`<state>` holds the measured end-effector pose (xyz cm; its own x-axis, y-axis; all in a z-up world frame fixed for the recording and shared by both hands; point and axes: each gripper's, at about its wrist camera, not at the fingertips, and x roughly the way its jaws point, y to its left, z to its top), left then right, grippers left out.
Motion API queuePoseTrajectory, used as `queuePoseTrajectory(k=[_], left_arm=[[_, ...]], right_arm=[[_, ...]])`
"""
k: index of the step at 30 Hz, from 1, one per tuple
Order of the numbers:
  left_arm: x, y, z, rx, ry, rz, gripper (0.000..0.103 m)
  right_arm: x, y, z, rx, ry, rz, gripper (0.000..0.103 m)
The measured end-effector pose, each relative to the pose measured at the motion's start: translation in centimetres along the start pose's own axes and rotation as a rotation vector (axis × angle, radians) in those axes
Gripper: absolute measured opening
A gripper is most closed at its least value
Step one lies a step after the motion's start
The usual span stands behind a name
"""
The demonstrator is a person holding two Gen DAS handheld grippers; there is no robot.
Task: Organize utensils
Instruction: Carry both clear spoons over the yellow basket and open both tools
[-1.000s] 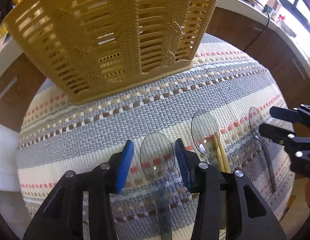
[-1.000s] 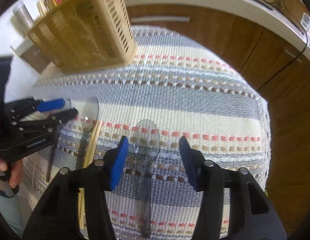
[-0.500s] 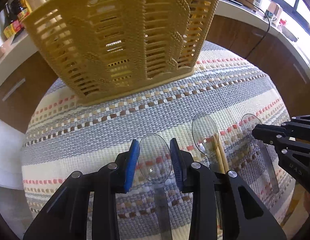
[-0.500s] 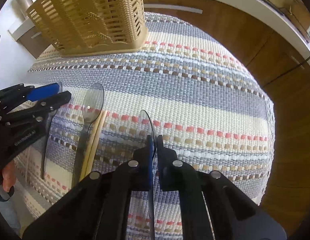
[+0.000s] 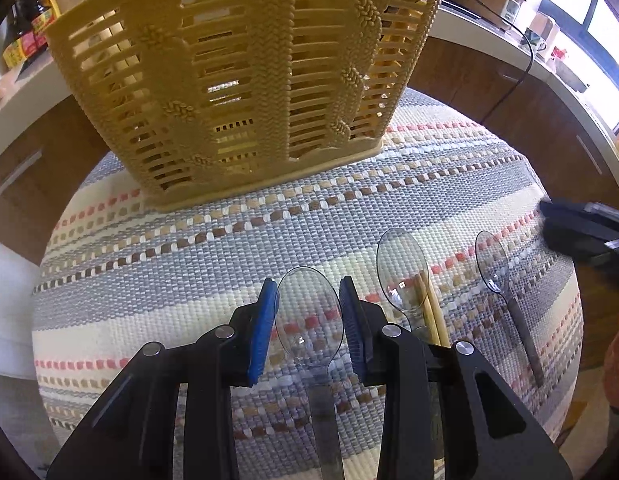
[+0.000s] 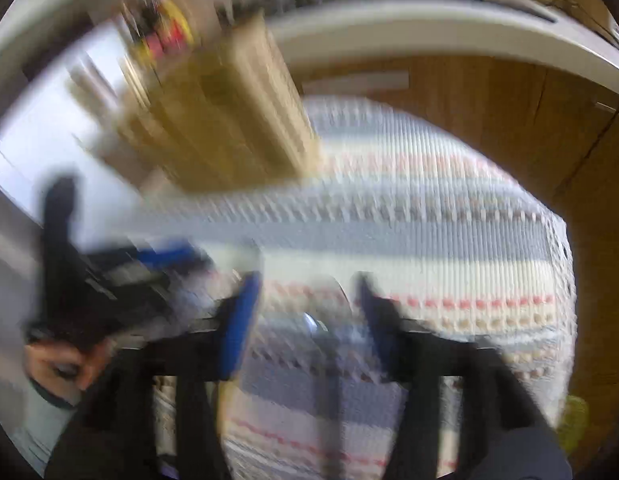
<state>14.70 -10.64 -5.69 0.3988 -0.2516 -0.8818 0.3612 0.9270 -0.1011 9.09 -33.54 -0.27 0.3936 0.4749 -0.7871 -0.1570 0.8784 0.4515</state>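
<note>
Clear oval plastic spoon (image 5: 309, 316) on ribbed woven mat (image 5: 189, 280); slatted yellow basket (image 5: 245, 80)

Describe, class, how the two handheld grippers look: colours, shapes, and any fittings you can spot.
The left gripper has two black, angular plastic fingers with silver round bolt heads at the joints and flat blue pads on the inner faces. The right gripper is blurred, but shows the same black frame and blue pads. No cables or sleeves can be made out.

Right wrist view smeared throughout: basket (image 6: 213, 120) a yellow blur, spoon (image 6: 329, 340) between the fingers barely readable. Spoon handle (image 5: 325, 432) cut off below.
</note>
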Motion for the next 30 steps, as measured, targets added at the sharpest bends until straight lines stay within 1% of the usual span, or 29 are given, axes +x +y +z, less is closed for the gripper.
queuePoseTrajectory(k=[1, 2, 3, 4, 5, 6, 7, 13, 14, 15, 17, 18, 19, 21, 23, 24, 26, 28, 29, 30], left_arm=[[0.1, -0.1, 0.0, 0.002, 0.000, 0.002, 0.031], [0.1, -0.1, 0.1, 0.003, -0.001, 0.003, 0.031], [0.0, 0.0, 0.1, 0.003, -0.003, 0.005, 0.031], [0.0, 0.1, 0.1, 0.001, -0.004, 0.005, 0.031], [0.1, 0.1, 0.4, -0.001, -0.005, 0.005, 0.031], [0.0, 0.3, 0.4, -0.005, -0.006, 0.003, 0.031], [-0.1, 0.4, 0.3, -0.007, -0.007, 0.003, 0.031], [-0.2, 0.3, 0.4, -0.006, -0.013, 0.001, 0.031], [-0.3, 0.3, 0.4, -0.008, -0.016, 0.001, 0.031], [-0.3, 0.2, 0.4, -0.009, -0.018, 0.001, 0.031], [-0.6, 0.1, 0.3, -0.011, -0.038, 0.009, 0.030], [-0.9, 0.1, 0.1, -0.011, -0.056, 0.011, 0.030], [-1.4, 0.0, 0.0, -0.010, -0.080, 0.011, 0.030], [-3.0, 0.2, -0.2, -0.009, -0.132, -0.005, 0.030], [-5.2, 0.8, -0.3, -0.024, -0.189, -0.047, 0.030], [-7.0, 1.2, -0.3, -0.033, -0.234, -0.070, 0.030], [-10.1, 1.5, 0.0, -0.035, -0.312, -0.084, 0.030], [-14.3, 2.1, 0.7, -0.041, -0.423, -0.083, 0.030], [-15.7, 2.4, 1.0, -0.044, -0.460, -0.082, 0.030], [-17.7, 2.7, 1.6, -0.050, -0.517, -0.077, 0.030]], right_arm=[[-0.9, 0.1, -0.1, -0.009, -0.052, -0.030, 0.080], [-0.8, 0.2, 0.0, -0.032, -0.047, -0.058, 0.079], [-0.3, 0.8, 0.0, -0.055, -0.015, -0.080, 0.078], [0.2, 0.8, 0.0, -0.057, 0.019, -0.081, 0.075], [0.6, 0.8, 0.1, -0.050, 0.046, -0.102, 0.073], [1.6, 0.8, 0.3, -0.053, 0.085, -0.146, 0.068], [2.3, 0.9, 0.3, -0.061, 0.118, -0.165, 0.066], [6.1, 1.8, -1.1, -0.113, 0.270, -0.231, 0.058], [6.5, 2.0, -1.3, -0.121, 0.285, -0.240, 0.054], [6.9, 2.4, -1.5, -0.134, 0.295, -0.265, 0.048], [7.1, 3.3, -1.7, -0.190, 0.280, -0.336, 0.030], [7.0, 3.7, -1.7, -0.200, 0.288, -0.314, 0.029], [6.9, 3.8, -1.7, -0.200, 0.289, -0.310, 0.029], [5.7, 4.6, -1.8, -0.242, 0.250, -0.318, 0.029], [3.7, 5.3, -1.5, -0.249, 0.206, -0.273, 0.029], [2.5, 5.7, -1.3, -0.247, 0.180, -0.251, 0.029], [-0.3, 6.7, -0.4, -0.258, 0.102, -0.208, 0.029], [-3.5, 8.0, 1.3, -0.275, -0.011, -0.175, 0.029], [-4.6, 8.3, 2.1, -0.279, -0.050, -0.162, 0.029], [-5.8, 8.9, 3.2, -0.281, -0.098, -0.141, 0.029]])
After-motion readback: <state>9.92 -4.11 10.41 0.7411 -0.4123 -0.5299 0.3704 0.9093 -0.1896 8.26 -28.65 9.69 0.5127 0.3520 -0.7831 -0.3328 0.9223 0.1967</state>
